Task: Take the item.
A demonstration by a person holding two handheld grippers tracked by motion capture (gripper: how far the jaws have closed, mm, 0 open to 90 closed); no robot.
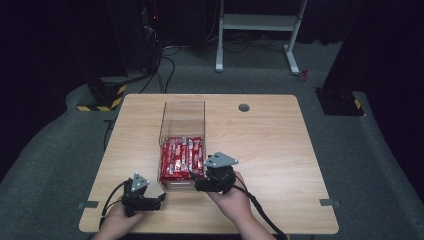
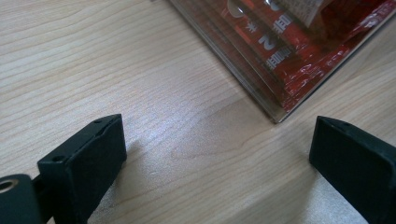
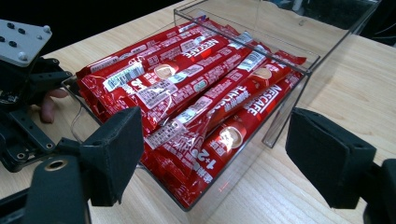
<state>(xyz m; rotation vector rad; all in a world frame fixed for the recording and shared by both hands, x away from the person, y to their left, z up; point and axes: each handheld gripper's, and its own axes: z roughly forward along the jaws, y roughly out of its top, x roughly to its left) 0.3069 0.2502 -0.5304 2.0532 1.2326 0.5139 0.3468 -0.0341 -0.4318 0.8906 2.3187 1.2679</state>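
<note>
A clear plastic box (image 1: 182, 112) stands on the wooden table (image 1: 270, 150), its near half packed with several red Nescafe stick packets (image 1: 181, 157). In the right gripper view the packets (image 3: 205, 98) lie side by side, and my right gripper (image 3: 215, 154) is open just above the box's near corner. It appears in the high view as the right gripper (image 1: 196, 181) at the box's near right corner. My left gripper (image 1: 159, 199) rests low on the table by the near left corner, open. In its own view the left gripper (image 2: 217, 149) frames bare wood and the box corner (image 2: 279, 116).
A round cable hole (image 1: 244, 107) sits at the far middle of the table. Grey tape tabs (image 1: 327, 202) mark the near edges. A white desk frame (image 1: 257, 22) and dark equipment stand on the floor beyond. Open wood lies right of the box.
</note>
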